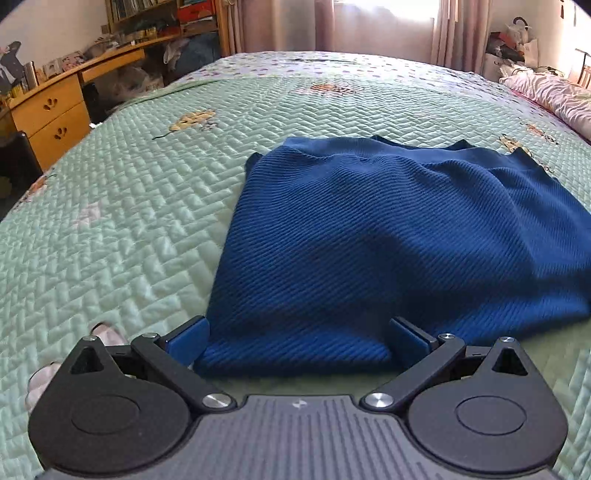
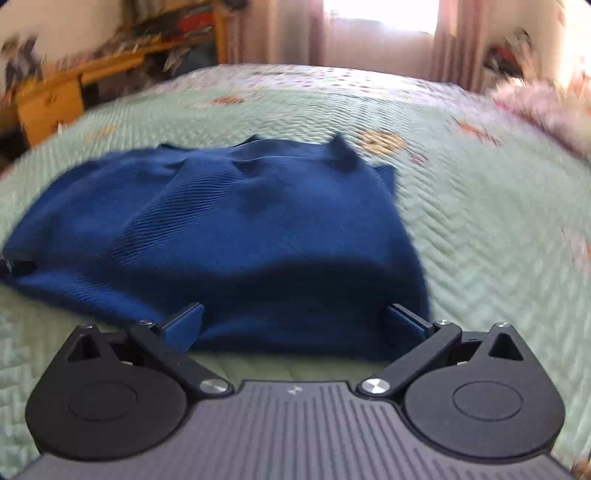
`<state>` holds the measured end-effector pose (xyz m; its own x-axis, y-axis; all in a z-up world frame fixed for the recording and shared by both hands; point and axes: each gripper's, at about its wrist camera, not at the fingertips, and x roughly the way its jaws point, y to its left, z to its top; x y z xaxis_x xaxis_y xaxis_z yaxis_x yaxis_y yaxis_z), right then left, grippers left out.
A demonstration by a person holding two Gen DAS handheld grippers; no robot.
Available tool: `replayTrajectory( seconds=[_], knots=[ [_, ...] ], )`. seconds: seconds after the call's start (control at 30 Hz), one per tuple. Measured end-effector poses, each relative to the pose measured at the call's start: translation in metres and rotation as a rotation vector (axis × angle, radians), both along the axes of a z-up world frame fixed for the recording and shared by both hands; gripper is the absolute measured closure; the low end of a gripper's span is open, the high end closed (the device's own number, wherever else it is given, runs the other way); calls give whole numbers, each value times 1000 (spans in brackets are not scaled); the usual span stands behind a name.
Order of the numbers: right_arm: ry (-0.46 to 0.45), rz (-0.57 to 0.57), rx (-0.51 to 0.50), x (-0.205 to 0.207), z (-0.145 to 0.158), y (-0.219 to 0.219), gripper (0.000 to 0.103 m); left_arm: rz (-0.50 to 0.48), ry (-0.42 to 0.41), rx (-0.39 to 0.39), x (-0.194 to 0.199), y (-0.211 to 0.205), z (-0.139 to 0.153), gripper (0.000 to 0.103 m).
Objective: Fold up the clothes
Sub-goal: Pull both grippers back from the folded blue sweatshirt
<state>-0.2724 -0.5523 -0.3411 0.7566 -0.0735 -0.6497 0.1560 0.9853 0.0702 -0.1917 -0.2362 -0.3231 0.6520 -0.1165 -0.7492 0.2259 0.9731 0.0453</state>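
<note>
One blue ribbed knit garment [image 1: 388, 236] lies on the bed, on a pale green quilted bedspread [image 1: 122, 206], folded over on itself with its near hem toward both cameras. It sits in the near half of the bed surface, well apart from the far edge by the curtains. In the left wrist view its far corners are rumpled and its cloth spreads toward the right edge of the bed; in the right wrist view, which is blurred, the same garment [image 2: 229, 229] spreads toward the left.

Two grippers are present, one per hand. The left gripper [image 1: 299, 338] has its two blue-padded fingers [image 1: 188, 338] spread wide, one on each side of the garment's near-left corner; the hem lies between them, unpinched. The right gripper [image 2: 295, 325] likewise has its jaws wide apart, straddling the near-right part of the hem, with nothing clamped.

One pink-and-white crumpled bedding heap [image 1: 554, 96] lies at the far right corner of the bed. One wooden desk with two drawers [image 1: 51, 110] stands beyond the left edge, with one bookshelf [image 1: 162, 18] above it. Pink curtains [image 1: 450, 29] hang at the bright window past the far edge. Clutter on the desk is too small to count.
</note>
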Motion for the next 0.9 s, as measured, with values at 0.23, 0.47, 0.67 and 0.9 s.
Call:
replayTrajectory(
  seconds=[0.23,0.47,0.67,0.9],
  knots=[
    [-105,24,2,15,41,18,0,-29,-62,-71,12,-11,37,1],
    [36,40,-63,80,2,22,1,-28,0,-37,37,-4,-3,1],
    [-81,-76,-118,2,27,-1,0,32,-101,-119,7,26,32,1],
    [-182,-127,127,-62,43,-5,0,-4,-60,-186,-51,18,57,1]
  ],
)
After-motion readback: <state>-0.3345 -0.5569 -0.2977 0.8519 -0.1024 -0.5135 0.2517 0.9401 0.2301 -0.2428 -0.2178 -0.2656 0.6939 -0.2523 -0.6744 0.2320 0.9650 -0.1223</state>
